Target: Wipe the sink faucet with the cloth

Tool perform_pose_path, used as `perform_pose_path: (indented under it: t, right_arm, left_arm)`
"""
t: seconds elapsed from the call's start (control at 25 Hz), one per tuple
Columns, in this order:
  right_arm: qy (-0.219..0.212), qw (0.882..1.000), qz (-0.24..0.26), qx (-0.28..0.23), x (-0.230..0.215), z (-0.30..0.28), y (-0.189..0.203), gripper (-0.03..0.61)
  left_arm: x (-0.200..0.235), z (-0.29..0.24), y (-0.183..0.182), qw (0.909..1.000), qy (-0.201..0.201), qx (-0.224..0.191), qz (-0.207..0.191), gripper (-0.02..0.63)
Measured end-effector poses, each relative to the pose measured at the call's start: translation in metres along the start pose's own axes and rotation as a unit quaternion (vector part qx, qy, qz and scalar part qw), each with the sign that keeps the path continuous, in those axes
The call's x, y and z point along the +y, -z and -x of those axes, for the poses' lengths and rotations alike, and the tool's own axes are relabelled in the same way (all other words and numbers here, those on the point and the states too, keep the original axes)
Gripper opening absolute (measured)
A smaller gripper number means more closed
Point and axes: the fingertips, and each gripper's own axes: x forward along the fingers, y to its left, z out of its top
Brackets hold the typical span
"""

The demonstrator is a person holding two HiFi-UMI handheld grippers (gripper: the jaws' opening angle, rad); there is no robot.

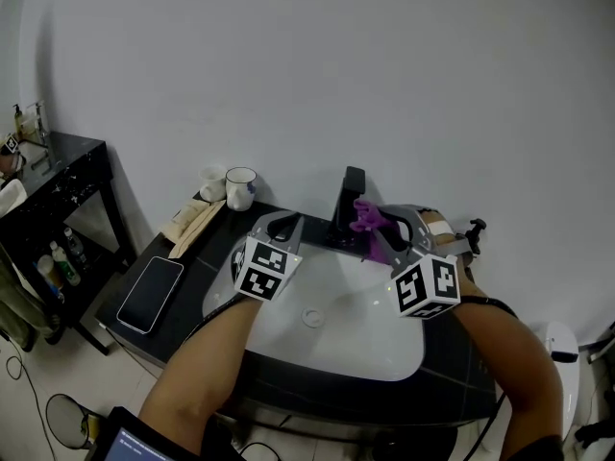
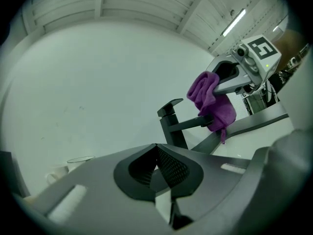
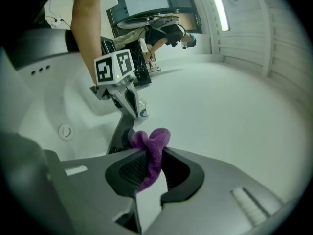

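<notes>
Cloth (image 3: 151, 148): 1 pc, purple, fleecy, bunched. It is clamped betw. jaws of R gripper (image 3: 149, 169) and lies on spout of black faucet (image 1: 348, 200) at rear of white sink (image 1: 370, 349). L gripper (image 2: 157, 166): jaws closed, nothing held, near faucet. Dark counter (image 1: 197, 262), left side: 2 cups (image 1: 240, 188), 1 phone (image 1: 151, 293).

- A dark countertop (image 1: 450, 351) is set against a plain white wall.
- A white sink (image 1: 360, 342) is sunk into the countertop, and a round drain (image 1: 312, 317) is seen in its floor.
- A black faucet (image 1: 348, 203) is mounted upright at the sink's back edge.
- A phone (image 1: 151, 294) is laid flat, screen up, at the countertop's left end.
- Two cups (image 1: 240, 188) are stood side by side near the wall, left of the faucet.
- A beige bundle (image 1: 192, 224) is laid between the cups and the phone.
</notes>
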Motion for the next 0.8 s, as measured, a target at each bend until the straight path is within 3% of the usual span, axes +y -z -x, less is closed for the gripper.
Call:
perform_pose_path:
  t: [0.4, 0.8]
  right_arm:
    - [0.015, 0.999, 0.007, 0.044, 0.006, -0.079, 0.031, 0.071]
    - [0.011, 1.000, 0.007, 0.025, 0.017, -0.064, 0.018, 0.066]
  left_arm:
    - [-0.015, -0.004, -0.003, 0.9990, 0.021, -0.006, -0.038, 0.017]
    - [-0.018, -0.005, -0.001, 0.9989, 0.028, -0.002, -0.039, 0.017]
